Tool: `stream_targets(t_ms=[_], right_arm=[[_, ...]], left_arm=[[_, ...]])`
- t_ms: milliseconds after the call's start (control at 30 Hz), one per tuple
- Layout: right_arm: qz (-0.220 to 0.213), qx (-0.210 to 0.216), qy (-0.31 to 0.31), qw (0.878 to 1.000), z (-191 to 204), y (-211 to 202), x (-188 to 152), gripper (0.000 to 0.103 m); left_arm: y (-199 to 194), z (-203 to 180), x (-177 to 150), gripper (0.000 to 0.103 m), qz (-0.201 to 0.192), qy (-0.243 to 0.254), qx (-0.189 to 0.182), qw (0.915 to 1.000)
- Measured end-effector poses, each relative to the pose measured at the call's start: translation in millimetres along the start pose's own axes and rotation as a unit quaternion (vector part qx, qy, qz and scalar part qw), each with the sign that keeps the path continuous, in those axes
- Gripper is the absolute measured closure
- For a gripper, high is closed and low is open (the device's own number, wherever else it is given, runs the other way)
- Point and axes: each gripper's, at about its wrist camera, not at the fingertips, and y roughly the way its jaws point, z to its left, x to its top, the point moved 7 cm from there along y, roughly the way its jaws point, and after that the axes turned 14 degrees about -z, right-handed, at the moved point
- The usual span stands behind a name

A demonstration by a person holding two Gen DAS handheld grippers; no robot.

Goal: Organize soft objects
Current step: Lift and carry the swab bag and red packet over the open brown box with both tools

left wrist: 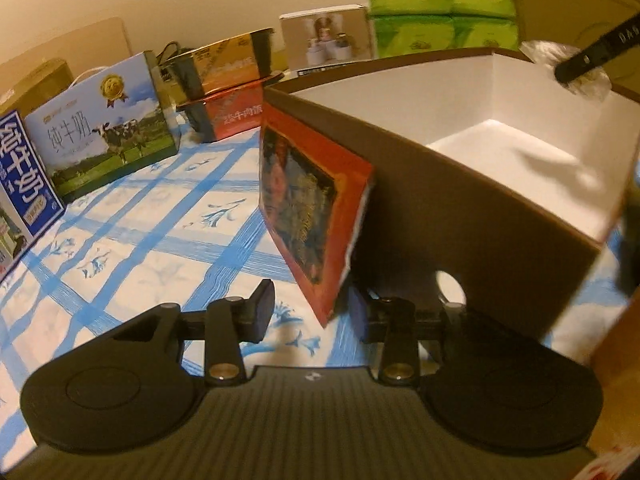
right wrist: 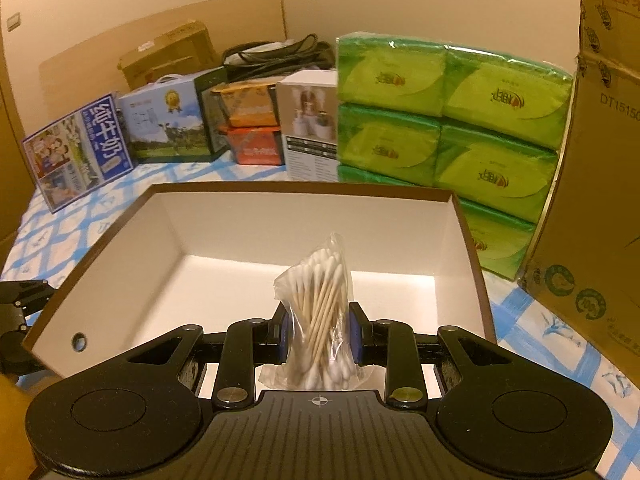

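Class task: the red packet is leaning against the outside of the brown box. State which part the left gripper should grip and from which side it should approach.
Grip the red packet across its thin lower edge, approaching from below, where the open left gripper already flanks its bottom corner. Its broad face is probably too wide, and its back rests against the brown box.

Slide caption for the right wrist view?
Right gripper holds a bag of cotton swabs over the open white-lined box.
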Motion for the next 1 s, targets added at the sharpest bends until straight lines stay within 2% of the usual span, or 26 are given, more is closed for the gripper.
stream_targets(t_ms=[267, 367, 433, 533, 700, 1000], right_arm=[[0.000, -0.008, 0.026, 1.000, -17.5, 13.9, 3.5, 0.074], [-0.002, -0.008, 0.035, 0.999, -20.3, 14.3, 3.0, 0.074], [-0.002, -0.008, 0.039, 0.999, -21.6, 14.3, 1.3, 0.074], [0.001, -0.011, 0.043, 0.999, -23.3, 15.0, -1.6, 0.074], [0.000, -0.011, 0.047, 0.999, -24.9, 14.2, -3.8, 0.074], [-0.011, 0.006, 0.047, 0.999, -12.4, -2.5, 2.4, 0.074]], left_arm=[[10.4, 6.1, 5.6, 0.067, -0.022, 0.005, 0.014, 0.9996], [10.9, 6.9, 4.1, 0.077, -0.029, 0.001, 0.008, 0.9996], [12.8, 7.6, 1.6, 0.097, -0.028, -0.001, 0.000, 0.9996], [12.1, 6.8, 0.0, 0.099, -0.037, 0.006, -0.011, 0.9992], [-0.5, 13.3, -0.9, 0.103, -0.051, 0.010, -0.009, 0.9986], [-50.9, 22.4, 5.9, 0.103, -0.066, 0.015, 0.008, 0.9977]])
